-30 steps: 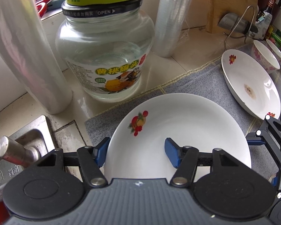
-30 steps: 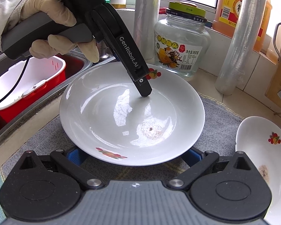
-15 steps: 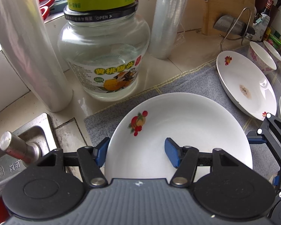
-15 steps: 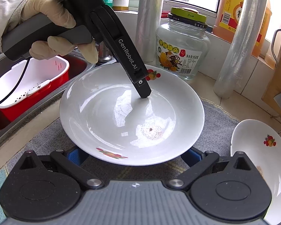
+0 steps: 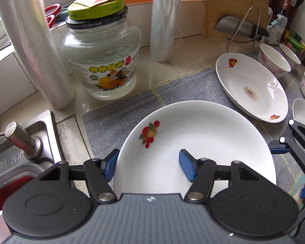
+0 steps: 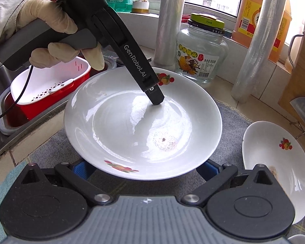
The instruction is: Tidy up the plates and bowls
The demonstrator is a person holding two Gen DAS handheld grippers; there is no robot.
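Clamping my left gripper on the near-left rim of the plate above the grey mat, right gripper spread beneath its near edge gripping nothing, I keep it level toward the second plate at right.

Plate over the cloth on the table, jar behind the plate, sink left of the plate, second plate right of it, bowls beyond that second plate, cutting board behind them.
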